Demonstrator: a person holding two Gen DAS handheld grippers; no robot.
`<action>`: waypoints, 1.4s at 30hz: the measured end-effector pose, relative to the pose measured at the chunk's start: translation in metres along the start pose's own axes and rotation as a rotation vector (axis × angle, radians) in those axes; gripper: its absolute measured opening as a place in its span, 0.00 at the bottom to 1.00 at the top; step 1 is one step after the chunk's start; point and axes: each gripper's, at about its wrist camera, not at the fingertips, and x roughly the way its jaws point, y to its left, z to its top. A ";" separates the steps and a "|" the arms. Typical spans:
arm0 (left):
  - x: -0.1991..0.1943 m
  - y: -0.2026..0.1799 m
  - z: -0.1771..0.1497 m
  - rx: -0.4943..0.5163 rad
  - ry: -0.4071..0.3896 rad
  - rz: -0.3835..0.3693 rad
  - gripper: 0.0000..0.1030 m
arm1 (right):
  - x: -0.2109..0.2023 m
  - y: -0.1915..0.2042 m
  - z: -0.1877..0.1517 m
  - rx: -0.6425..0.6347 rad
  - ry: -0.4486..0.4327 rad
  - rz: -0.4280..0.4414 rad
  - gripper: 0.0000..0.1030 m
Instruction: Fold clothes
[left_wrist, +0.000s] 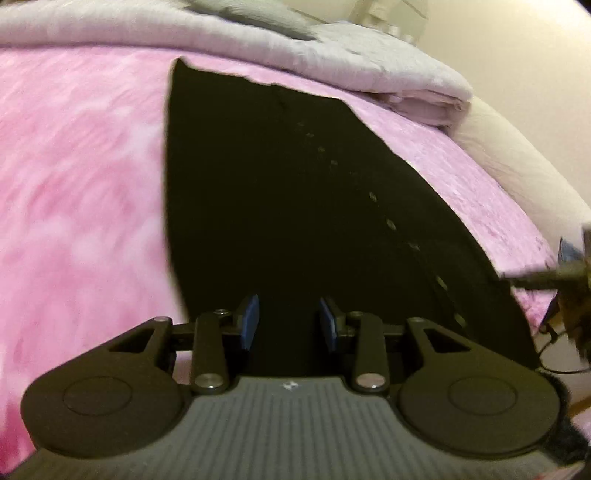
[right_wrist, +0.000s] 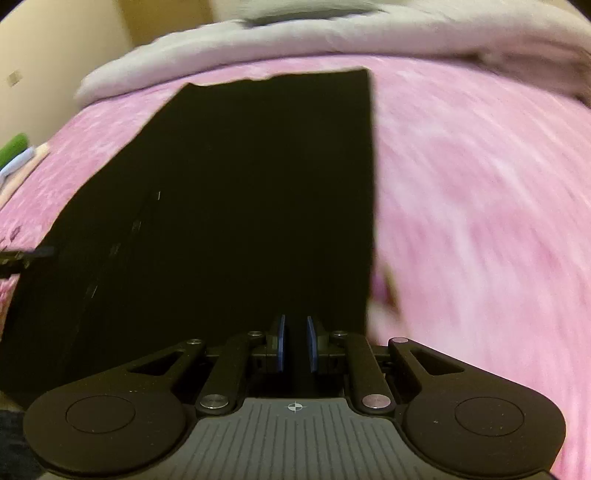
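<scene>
My left gripper (left_wrist: 289, 322) gapes and my right gripper (right_wrist: 294, 344) stands narrowly parted over the flat black fabric garment (left_wrist: 288, 206), lengthwise along the pink-blanketed bed (left_wrist: 74, 192), cross-folds seemingly remaining.

Home bedroom, pink bedspread (left_wrist: 81, 192), folded duvet (left_wrist: 388, 70)

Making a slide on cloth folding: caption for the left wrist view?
Left gripper, jaws apart, over the near edge of a black garment spread on a pink blanket.

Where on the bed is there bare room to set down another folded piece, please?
Bare pink blanket lies left of the black garment, and more lies to its right. The far end is crowded by the bunched grey quilt; the middle is taken by the garment.
</scene>
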 end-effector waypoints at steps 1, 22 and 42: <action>-0.009 -0.002 -0.008 -0.020 0.013 0.008 0.30 | -0.010 0.004 -0.012 0.019 0.009 -0.009 0.13; -0.025 -0.120 -0.059 -0.041 0.095 0.357 0.31 | -0.034 0.077 -0.069 0.085 -0.061 -0.073 0.29; -0.113 -0.208 -0.079 0.034 -0.026 0.441 0.34 | -0.129 0.109 -0.097 0.095 -0.181 0.102 0.41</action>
